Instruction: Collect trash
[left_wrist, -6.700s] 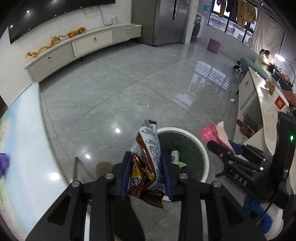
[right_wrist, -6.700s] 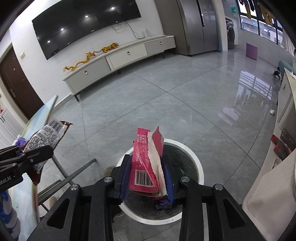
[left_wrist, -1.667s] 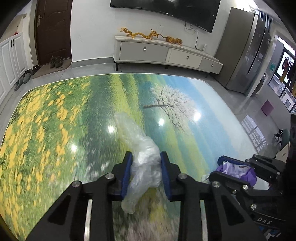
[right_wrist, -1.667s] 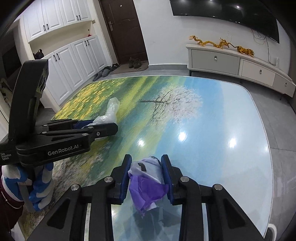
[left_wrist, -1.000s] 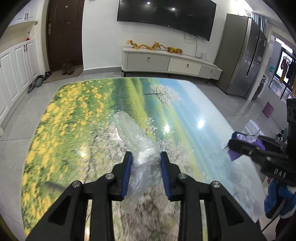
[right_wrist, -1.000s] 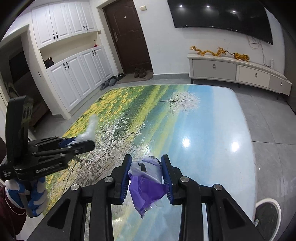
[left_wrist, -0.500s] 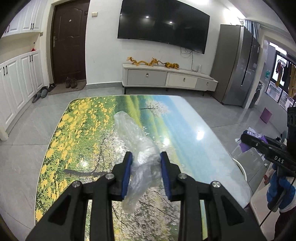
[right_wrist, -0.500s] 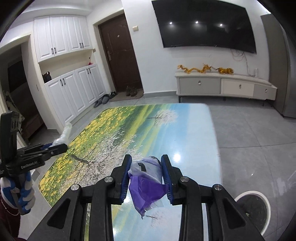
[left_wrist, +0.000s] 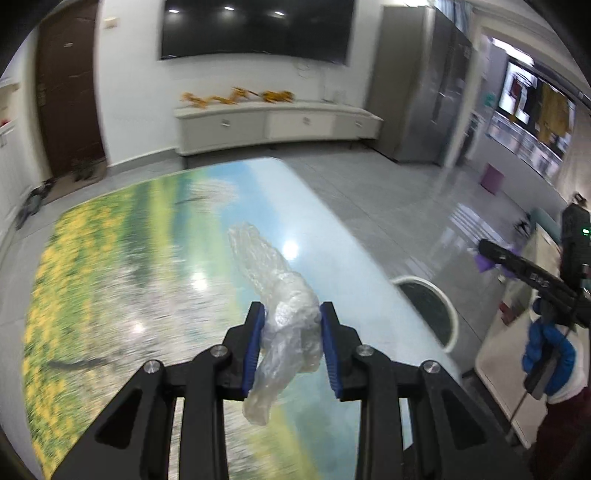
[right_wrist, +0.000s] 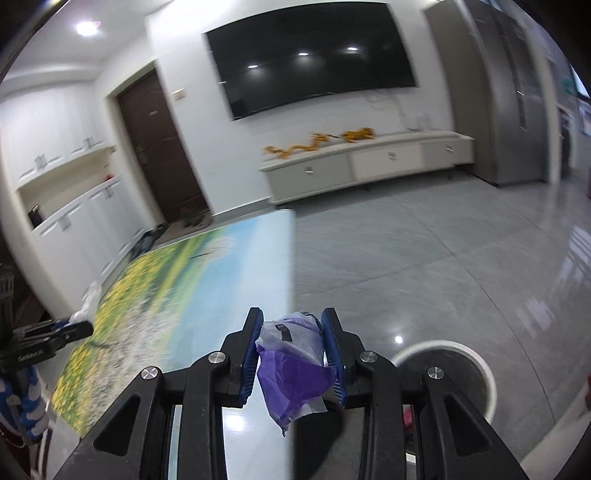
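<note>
1. Step: carrying picked-up trash off the tabletop (left_wrist: 155, 258) toward the bin (right_wrist: 447, 373) on the floor beside it.
2. Next: likely bring each tool over the bin mouth, then release.
3. Left tool (left_wrist: 291, 347): jaws narrowly apart, clamped on a crumpled clear plastic bag (left_wrist: 280, 295), held above the tabletop.
4. Right tool (right_wrist: 293, 356): same narrow gap, gripping a purple wrapper (right_wrist: 295, 376), past the tabletop edge, near the bin.

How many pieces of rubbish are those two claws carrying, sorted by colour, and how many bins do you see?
Clear plastic wrap: 1
Purple wrapper: 1
Bin: 1
Total: 3
</note>
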